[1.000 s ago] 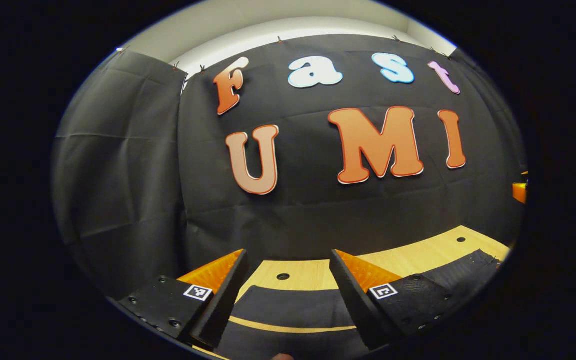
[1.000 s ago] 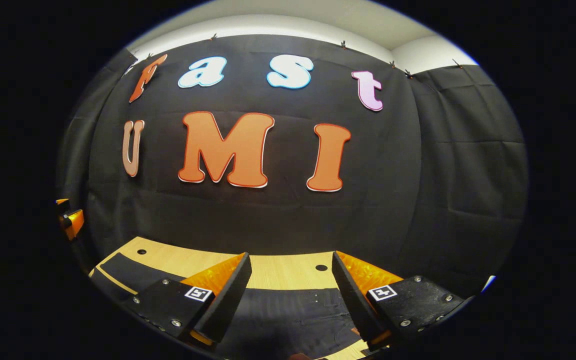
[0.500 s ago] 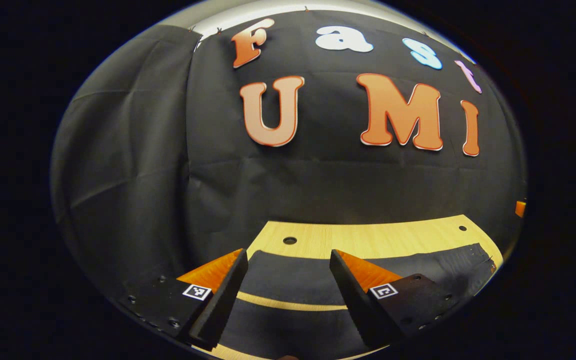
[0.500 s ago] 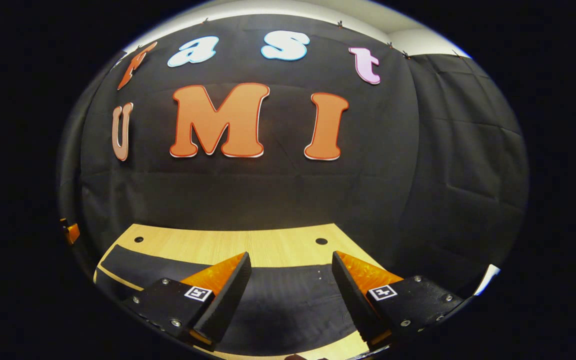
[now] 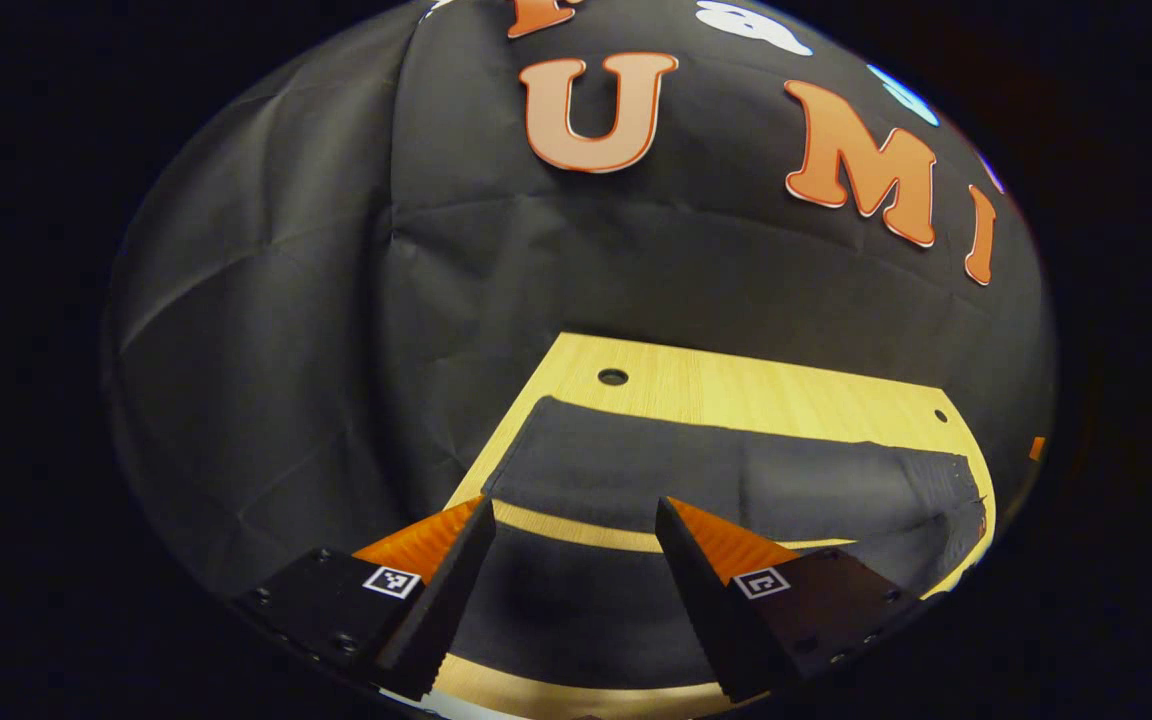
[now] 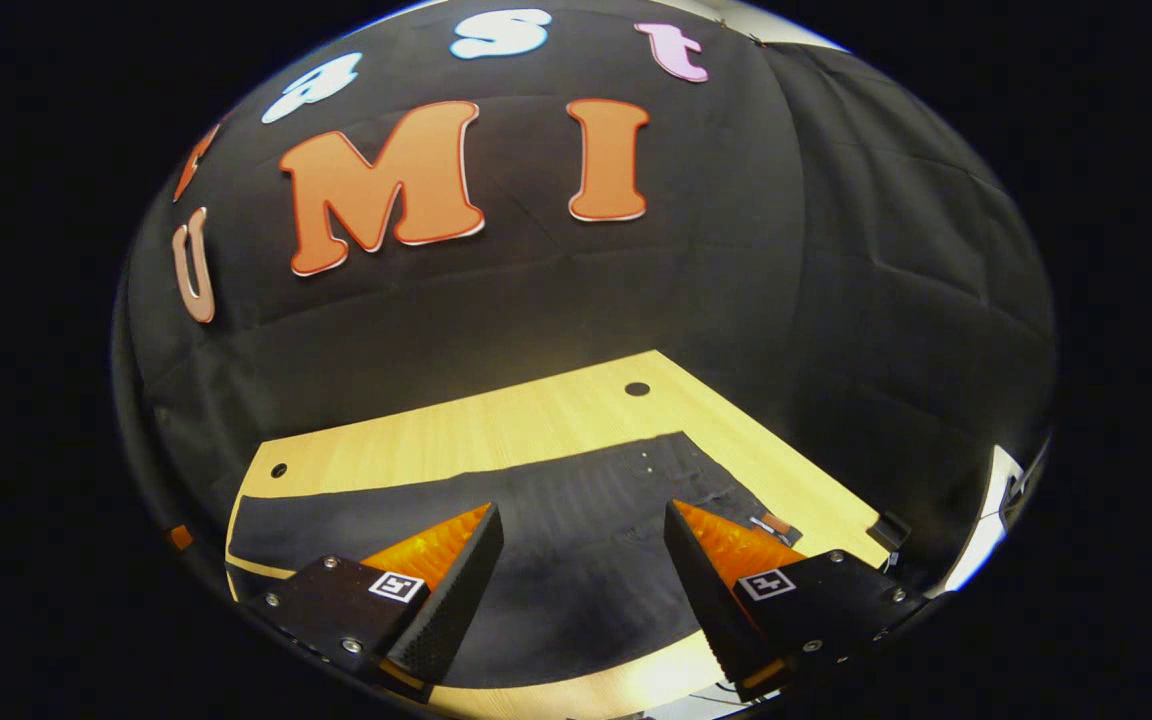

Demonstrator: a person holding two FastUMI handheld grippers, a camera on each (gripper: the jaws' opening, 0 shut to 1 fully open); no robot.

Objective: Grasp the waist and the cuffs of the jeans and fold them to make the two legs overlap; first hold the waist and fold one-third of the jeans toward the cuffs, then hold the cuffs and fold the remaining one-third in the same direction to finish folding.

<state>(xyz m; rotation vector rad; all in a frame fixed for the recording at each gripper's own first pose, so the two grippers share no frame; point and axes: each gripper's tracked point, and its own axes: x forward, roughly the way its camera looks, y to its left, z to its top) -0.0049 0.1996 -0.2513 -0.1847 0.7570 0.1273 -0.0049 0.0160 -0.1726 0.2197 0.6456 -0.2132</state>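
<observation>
Dark jeans (image 5: 716,470) lie flat along the wooden table (image 5: 736,390). In the left gripper view the two legs run side by side, parted by a thin strip of bare wood, and the cuff end is at the left. My left gripper (image 5: 574,510) hangs open above the nearer leg, close to the cuffs, with nothing between its fingers. In the right gripper view the jeans (image 6: 556,500) show their waist end at the right, with small rivets and a tan patch (image 6: 774,523). Over this waist part my right gripper (image 6: 583,512) stands open and empty.
Black cloth walls close the booth behind and on both sides of the table. The tabletop has small round holes (image 6: 637,388) near its far corners. Beyond the table's right edge a small black object (image 6: 891,530) and something white (image 6: 998,475) show.
Both cameras have tipped downward, so much more of the table and the jeans is in sight. The wall letters slid up. Both grippers stayed open.
</observation>
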